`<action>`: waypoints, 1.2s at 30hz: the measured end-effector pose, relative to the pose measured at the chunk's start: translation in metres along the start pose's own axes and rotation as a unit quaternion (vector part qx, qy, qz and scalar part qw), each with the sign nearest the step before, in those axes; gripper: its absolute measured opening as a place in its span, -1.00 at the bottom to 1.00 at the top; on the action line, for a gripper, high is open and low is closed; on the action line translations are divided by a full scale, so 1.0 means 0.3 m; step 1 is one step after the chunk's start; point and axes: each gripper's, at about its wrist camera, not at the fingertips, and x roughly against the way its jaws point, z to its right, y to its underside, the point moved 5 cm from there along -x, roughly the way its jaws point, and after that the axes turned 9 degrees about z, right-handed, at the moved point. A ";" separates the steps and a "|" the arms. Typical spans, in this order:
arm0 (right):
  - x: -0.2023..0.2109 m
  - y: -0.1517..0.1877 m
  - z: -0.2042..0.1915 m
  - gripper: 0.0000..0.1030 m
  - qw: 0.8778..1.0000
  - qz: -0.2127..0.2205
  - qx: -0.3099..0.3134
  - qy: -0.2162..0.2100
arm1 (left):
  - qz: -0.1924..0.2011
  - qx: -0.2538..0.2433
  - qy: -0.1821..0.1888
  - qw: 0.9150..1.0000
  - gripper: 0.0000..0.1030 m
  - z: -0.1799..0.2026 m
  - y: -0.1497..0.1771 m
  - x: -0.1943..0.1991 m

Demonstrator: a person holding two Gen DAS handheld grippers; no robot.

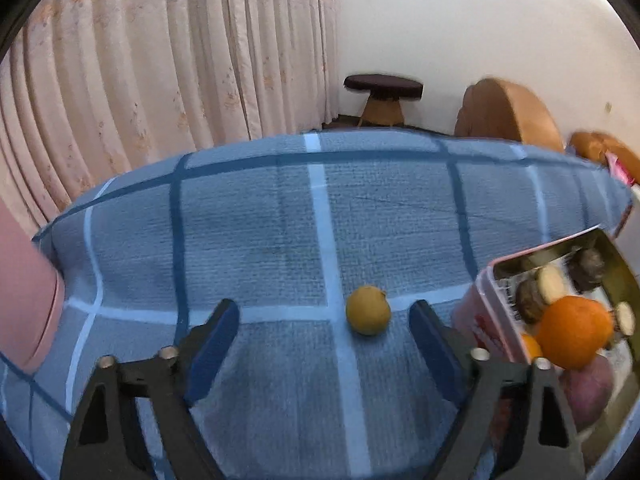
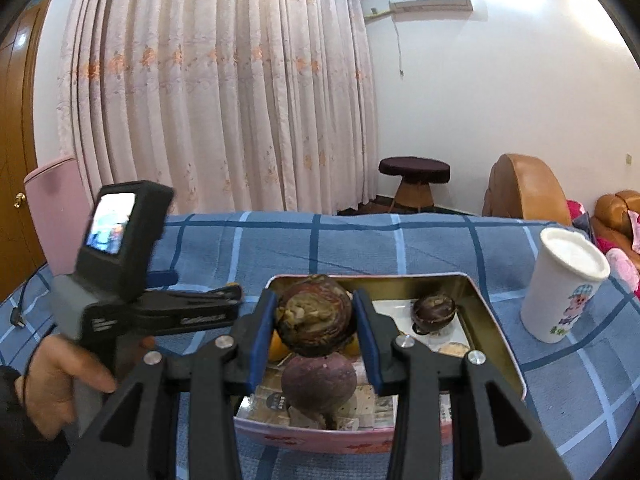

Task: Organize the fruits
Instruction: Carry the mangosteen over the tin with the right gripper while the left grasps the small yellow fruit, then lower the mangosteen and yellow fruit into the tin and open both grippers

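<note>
A small yellow-green fruit (image 1: 367, 310) lies on the blue checked cloth (image 1: 260, 240). My left gripper (image 1: 324, 322) is open, with the fruit just ahead between its fingertips, nearer the right one. A pink metal tin (image 1: 476, 312) at the right holds an orange (image 1: 574, 331), a purple fruit (image 1: 588, 394) and several dark fruits. My right gripper (image 2: 314, 322) is shut on a dark brownish-purple fruit (image 2: 314, 314) and holds it above the tin (image 2: 492, 320). Below it in the tin lies another purple fruit (image 2: 319, 380); a smaller dark one (image 2: 434, 312) lies further back.
A white paper cup (image 2: 562, 284) stands right of the tin. The left gripper's handle and camera body (image 2: 120, 264) show at the left in the right wrist view, held by a hand. A pink object (image 1: 24, 288) sits at the cloth's left edge. A stool (image 1: 383, 96) and brown chairs stand behind.
</note>
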 end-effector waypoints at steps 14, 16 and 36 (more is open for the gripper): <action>-0.004 -0.004 0.007 -0.19 1.000 0.003 0.003 0.012 | 0.016 0.014 -0.017 1.000 -0.47 0.001 -0.011 0.012; -0.003 -0.004 0.009 -0.19 1.000 0.005 0.003 0.013 | 0.043 0.012 -0.038 0.998 -0.47 0.000 -0.016 0.049; 0.052 0.006 -0.052 -0.19 0.999 0.040 0.034 0.015 | 0.122 0.034 -0.116 0.985 -0.47 -0.021 0.105 0.336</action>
